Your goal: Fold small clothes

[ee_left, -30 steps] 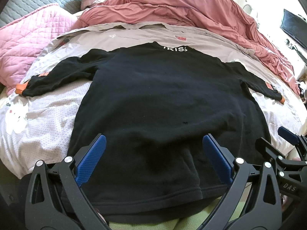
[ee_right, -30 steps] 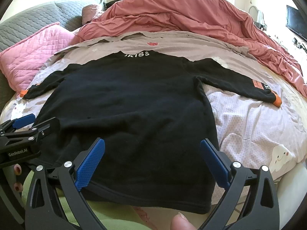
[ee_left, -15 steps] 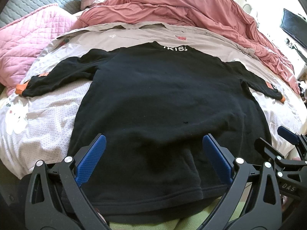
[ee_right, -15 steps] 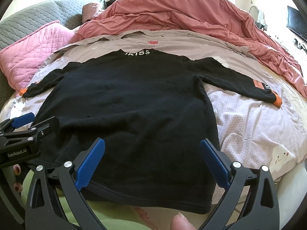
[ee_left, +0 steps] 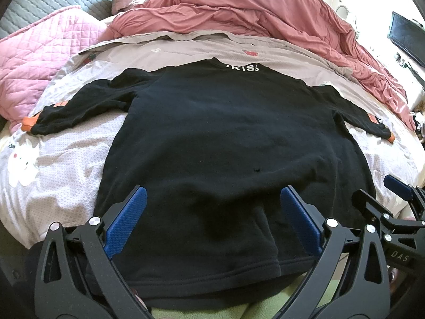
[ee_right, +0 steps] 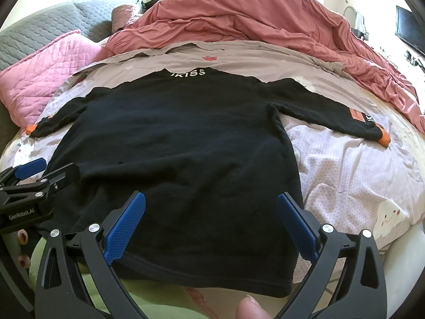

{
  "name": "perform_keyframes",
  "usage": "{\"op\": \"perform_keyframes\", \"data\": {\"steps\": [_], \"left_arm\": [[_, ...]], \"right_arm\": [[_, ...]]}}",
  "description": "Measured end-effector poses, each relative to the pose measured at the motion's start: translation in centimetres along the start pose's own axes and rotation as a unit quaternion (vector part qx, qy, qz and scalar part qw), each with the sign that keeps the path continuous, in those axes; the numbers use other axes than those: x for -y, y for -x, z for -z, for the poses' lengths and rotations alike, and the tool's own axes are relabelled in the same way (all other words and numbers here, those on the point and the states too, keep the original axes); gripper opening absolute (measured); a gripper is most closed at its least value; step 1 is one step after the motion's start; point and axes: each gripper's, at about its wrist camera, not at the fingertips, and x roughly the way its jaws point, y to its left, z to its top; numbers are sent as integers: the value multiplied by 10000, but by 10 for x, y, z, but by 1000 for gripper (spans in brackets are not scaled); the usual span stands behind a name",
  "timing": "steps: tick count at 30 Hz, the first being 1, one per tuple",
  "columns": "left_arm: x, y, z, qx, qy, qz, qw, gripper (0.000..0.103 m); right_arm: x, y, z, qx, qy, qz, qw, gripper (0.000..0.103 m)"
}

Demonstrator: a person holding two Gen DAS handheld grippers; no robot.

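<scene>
A bed with a pale patterned sheet point(ee_left: 66, 175) carries a black sweatshirt point(ee_left: 225, 138) spread flat at its centre, sleeves out toward 9 and 3 o'clock. A rumpled red duvet point(ee_left: 252, 10) lies at 12 o'clock, a pink quilted pillow point(ee_left: 39, 61) at 10 o'clock.

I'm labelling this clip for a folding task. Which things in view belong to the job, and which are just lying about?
Part of the job:
black sweatshirt, spread flat
left gripper, open
right gripper, open

Just lying about:
red duvet
pink quilted pillow
patterned sheet
grey quilted headboard
</scene>
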Motion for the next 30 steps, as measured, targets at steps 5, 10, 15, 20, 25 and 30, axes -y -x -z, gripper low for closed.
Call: {"op": "perform_keyframes", "data": {"steps": [5,10,15,20,25,30], "left_arm": [[0,0,0,-3,-4,-8,10000,95],[-3,4,-1,-6,-3,-25,10000,95],[-4,4,-1,-17,9,-27,10000,95],[0,3,-12,21,4,-99,9999,95],[7,-1,-27,30,-48,-168,9998,95],[12,-7,-46,26,-40,-240,9997,95]], "right_arm": [[3,0,0,2,-25,-19,10000,99],[4,0,0,9,-29,-23,10000,99],[9,-1,-6,87,-39,-49,9999,99],[18,-5,-19,184,-66,26,9998,99],[29,-10,-35,294,-154,69,9994,99],[37,-17,-51,326,-190,66,9993,99]]}}
